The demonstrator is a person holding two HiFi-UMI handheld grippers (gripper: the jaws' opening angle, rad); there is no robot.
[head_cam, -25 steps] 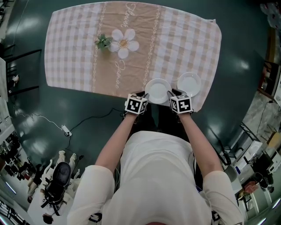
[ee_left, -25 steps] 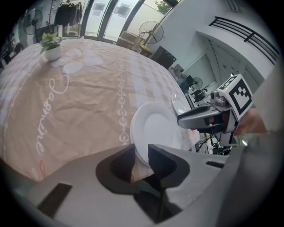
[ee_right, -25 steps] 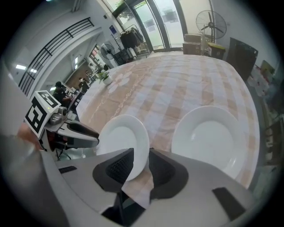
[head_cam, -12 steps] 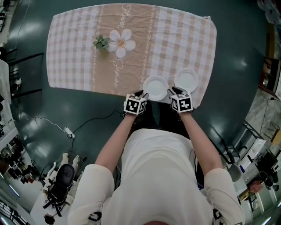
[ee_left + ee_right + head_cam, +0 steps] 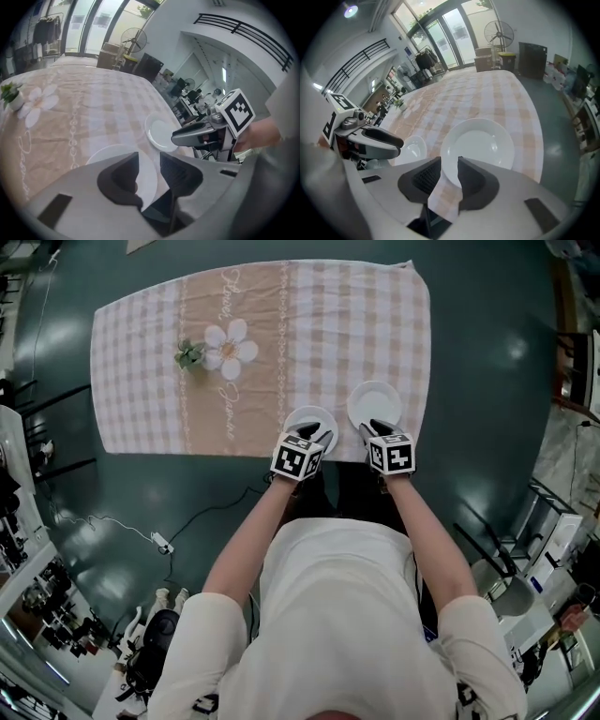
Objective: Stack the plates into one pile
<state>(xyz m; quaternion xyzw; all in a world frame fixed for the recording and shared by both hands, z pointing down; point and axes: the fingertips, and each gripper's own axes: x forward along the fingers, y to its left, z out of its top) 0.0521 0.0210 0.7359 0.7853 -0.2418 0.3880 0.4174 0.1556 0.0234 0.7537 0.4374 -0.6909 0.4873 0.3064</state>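
1. We use the cloth (image 5: 281,334) as our landmark: checked in beige and white, with a tan band down its middle that carries a printed white flower (image 5: 230,343).
2. A small green plant (image 5: 187,354) stands on the cloth just beside that flower, toward the cloth's left end.
3. Both white plates lie flat on the cloth at its right end, close to the edge nearest the person. They sit side by side and a little apart, not stacked.
4. The left plate (image 5: 305,420) lies at the cloth's near edge. The right plate (image 5: 375,401) lies a little farther onto the cloth, near its right edge.
5. The left gripper (image 5: 322,436) reaches over the cloth's near edge. Its jaws stand apart, and in its own view the left plate's near rim (image 5: 147,185) shows in the gap; nothing is clamped.
6. The right gripper (image 5: 372,426) also comes in over the cloth's near edge. Its jaws are apart, and bare cloth shows in the gap between them. The right plate's rim (image 5: 480,145) lies just at the jaw tips, nearer the right jaw, and is not gripped.
7. Each gripper view shows the other gripper low over the cloth, beside the other plate.
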